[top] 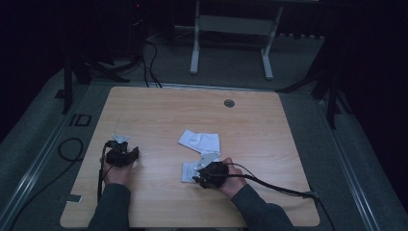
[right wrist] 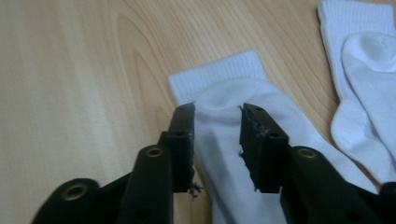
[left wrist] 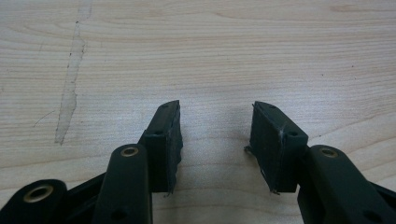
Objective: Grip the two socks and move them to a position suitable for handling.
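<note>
Two white socks lie near the middle of the desk, a pale wood top. Near sock lies flat just ahead of the right hand-held gripper; its ribbed cuff points away from the jaws in the right gripper view. Far sock sits a little farther up the desk, close beside the near one; whether they touch is hard to tell from above. Right hand-held gripper: jaws partly open, a moderate gap, near sock's fabric showing between and beneath them, pads not pressing on it. A slight ridge of cloth rises in the gap. Left hand-held gripper: jaws about half open, nothing between them, bare wood grain below. A pale streak marks the wood to the left of those jaws. In the high view the left hand-held gripper rests at the desk's left side, well apart from both socks. Cables trail from each gripper toward the desk's near edge. Dark floor around the desk; white frame legs stand beyond the far edge.
</note>
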Available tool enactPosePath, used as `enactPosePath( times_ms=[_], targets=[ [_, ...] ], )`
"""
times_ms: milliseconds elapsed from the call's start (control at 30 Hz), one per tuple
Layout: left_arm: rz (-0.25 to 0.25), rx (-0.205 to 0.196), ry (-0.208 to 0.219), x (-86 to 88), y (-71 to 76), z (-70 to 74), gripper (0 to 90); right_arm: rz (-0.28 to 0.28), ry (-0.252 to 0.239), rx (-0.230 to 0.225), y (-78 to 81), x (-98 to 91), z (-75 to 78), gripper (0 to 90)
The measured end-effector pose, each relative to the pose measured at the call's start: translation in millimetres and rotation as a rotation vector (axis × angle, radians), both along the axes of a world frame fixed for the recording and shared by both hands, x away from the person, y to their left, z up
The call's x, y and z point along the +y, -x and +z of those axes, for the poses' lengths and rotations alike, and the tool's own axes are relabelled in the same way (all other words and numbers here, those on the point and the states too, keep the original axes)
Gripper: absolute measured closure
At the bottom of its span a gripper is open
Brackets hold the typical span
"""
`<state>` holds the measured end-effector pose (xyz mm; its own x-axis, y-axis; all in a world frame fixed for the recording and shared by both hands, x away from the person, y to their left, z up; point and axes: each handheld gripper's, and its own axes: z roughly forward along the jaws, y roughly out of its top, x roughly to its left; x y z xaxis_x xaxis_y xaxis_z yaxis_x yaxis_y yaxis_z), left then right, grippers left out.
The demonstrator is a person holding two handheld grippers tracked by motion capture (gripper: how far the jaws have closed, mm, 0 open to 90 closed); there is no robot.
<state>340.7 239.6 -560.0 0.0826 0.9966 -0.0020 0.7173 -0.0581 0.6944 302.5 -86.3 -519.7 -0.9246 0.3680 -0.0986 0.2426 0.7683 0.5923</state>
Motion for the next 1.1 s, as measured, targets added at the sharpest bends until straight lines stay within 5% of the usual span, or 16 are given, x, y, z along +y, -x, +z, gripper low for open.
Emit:
enactPosePath(
  times_ms=[167, 333, 533, 767, 1100],
  targets=[
    [-0.002, 0.0, 0.0, 0.1, 0.1, 0.0, 53.1, 0.019, -0.03, 0.031, -3.6, 11.9, -7.0, 59.7],
    [-0.002, 0.0, 0.0, 0.2, 0.1, 0.0, 53.0, 0.002, 0.006, 0.057, -11.0, 15.7, -20.7, 59.2],
    [-0.002, 0.0, 0.0, 0.1, 0.1, -0.1, 52.9, -0.015, -0.014, 0.096, -17.8, 14.4, -19.2, 80.0],
    [-0.004, 0.0, 0.0, 0.3, 0.1, 0.0, 52.9, -0.031, -0.034, 0.093, -18.3, 13.7, -17.7, 87.5],
    [-0.003, -0.001, 0.0, 0.2, 0.0, -0.1, 52.9, -0.05, -0.074, 0.036, -13.8, 1.2, 10.3, 87.7]
  ],
)
